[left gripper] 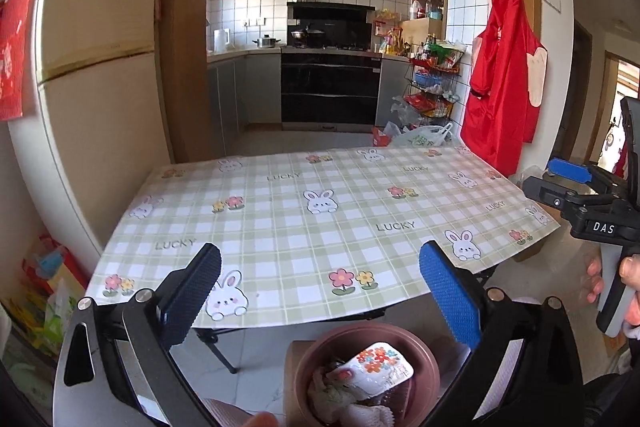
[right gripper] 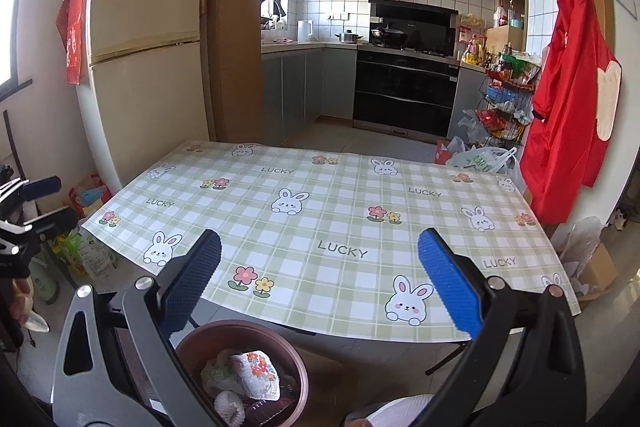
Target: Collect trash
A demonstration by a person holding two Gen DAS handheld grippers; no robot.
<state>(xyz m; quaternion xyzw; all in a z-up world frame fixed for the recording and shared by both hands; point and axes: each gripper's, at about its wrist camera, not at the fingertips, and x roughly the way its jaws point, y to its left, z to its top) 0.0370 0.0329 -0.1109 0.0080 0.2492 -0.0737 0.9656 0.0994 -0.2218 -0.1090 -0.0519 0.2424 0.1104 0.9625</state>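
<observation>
A brown round trash bin (left gripper: 430, 367) stands on the floor below the table's near edge; it also shows in the right wrist view (right gripper: 298, 367). Inside it lie a white flower-printed packet (left gripper: 376, 367) (right gripper: 258, 373), crumpled tissue and a white foam net. My left gripper (left gripper: 320, 301) is open and empty above the bin and the table edge. My right gripper (right gripper: 320, 295) is open and empty, also above the table's near edge. The right gripper's body (left gripper: 588, 211) shows at the right of the left wrist view.
The table (left gripper: 320, 247) (right gripper: 340, 227) wears a green checked cloth with rabbits and flowers. A cream fridge (right gripper: 144, 47) stands at the left. A red apron (right gripper: 568, 99) hangs at the right, with plastic bags (right gripper: 480, 159) and a wire rack beside it.
</observation>
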